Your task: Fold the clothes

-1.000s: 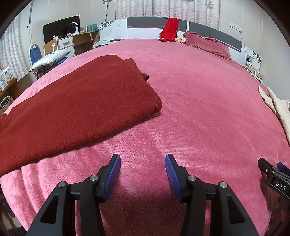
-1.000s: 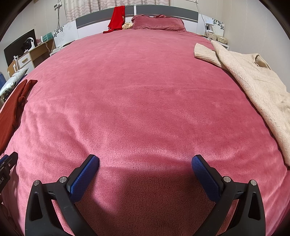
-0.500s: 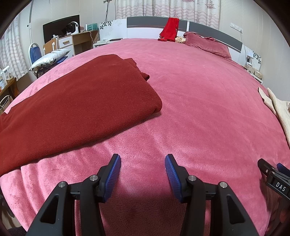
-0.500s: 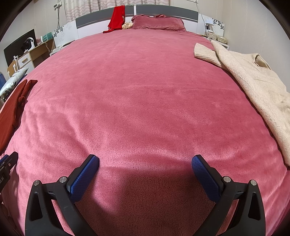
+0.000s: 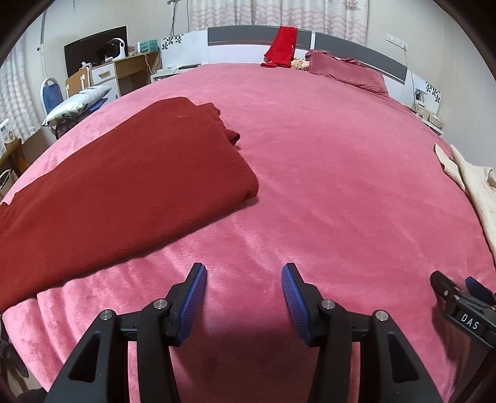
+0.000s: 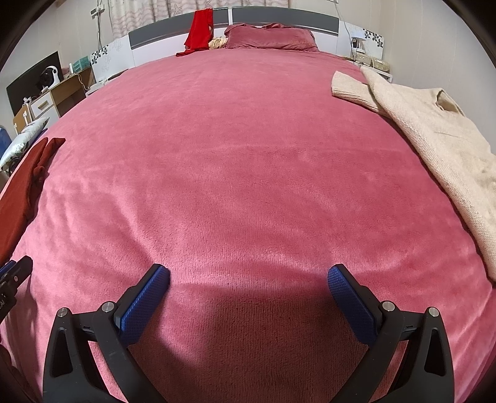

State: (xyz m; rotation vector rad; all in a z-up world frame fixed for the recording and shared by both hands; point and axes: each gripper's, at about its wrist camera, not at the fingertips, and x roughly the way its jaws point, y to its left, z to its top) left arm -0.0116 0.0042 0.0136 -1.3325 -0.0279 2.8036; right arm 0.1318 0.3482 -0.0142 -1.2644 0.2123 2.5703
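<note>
The cream knit sweater (image 6: 434,136), unfolded right of the folded dark red garment (image 5: 124,186), should be taken next; left gripper (image 5: 244,279) and right gripper (image 6: 248,279) are held apart, empty.

Home bedroom: pink-blanketed bed (image 6: 248,148) filling the frame, headboard (image 6: 279,15), pillow (image 6: 269,38), curtains (image 5: 279,12), desk (image 5: 124,71) standing alongside.

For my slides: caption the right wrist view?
Open right gripper over pink bedspread, beige sweater lying unfolded at right.
</note>
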